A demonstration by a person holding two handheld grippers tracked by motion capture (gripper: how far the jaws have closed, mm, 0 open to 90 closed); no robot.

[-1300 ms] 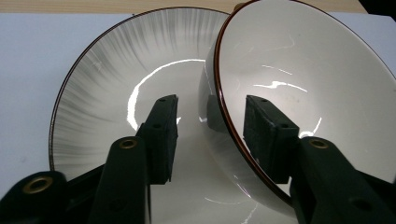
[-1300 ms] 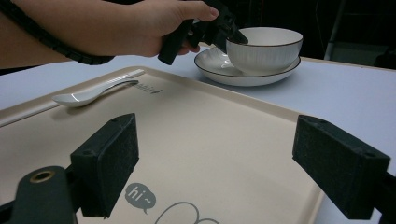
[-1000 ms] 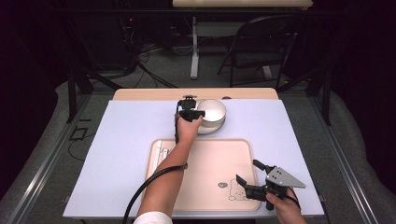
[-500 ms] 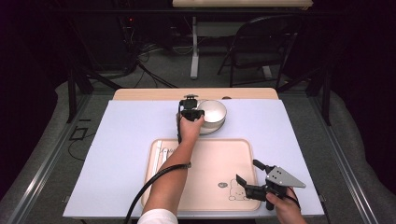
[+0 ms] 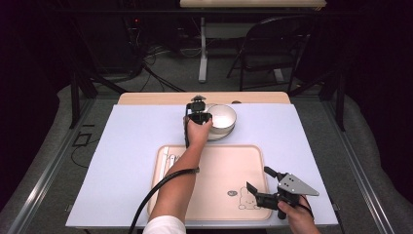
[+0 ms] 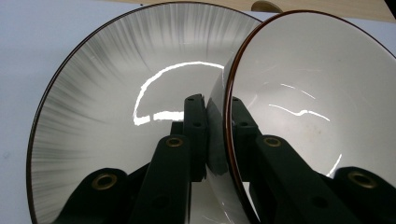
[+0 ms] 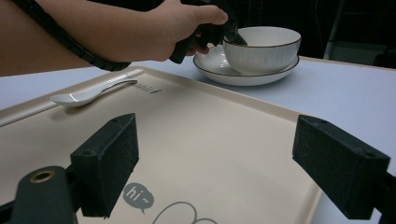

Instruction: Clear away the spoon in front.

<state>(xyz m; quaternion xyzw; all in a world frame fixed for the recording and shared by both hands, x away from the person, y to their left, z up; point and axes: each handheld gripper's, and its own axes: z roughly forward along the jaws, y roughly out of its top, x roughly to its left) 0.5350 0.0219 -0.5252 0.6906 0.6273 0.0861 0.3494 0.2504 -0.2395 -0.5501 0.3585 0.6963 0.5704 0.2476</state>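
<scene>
Your right gripper (image 5: pixel 257 184) near edge, jaws wide apart, empty, over tray (image 5: pixel 219 170). Spoon (image 7: pixel 91 93) on tray. Far: your left gripper (image 5: pixel 200 108) jaws just closing, clamped on bowl (image 5: pixel 221 117) rim; bowl sits on plate (image 6: pixel 107 116).

White brown-rimmed bowl (image 5: pixel 221 117), grey-streaked plate (image 6: pixel 116 93), beige tray (image 5: pixel 214 175)

- You have a white bowl (image 5: pixel 222 117) with a thin brown rim and ribbed outer wall, upright and empty, near the middle of the table's far edge.
- It sits in a shallow white saucer plate (image 7: pixel 261 74) with a dark rim and grey streaks fanning outward; the plate lies flat on the lilac mat, just beyond the tray's far edge.
</scene>
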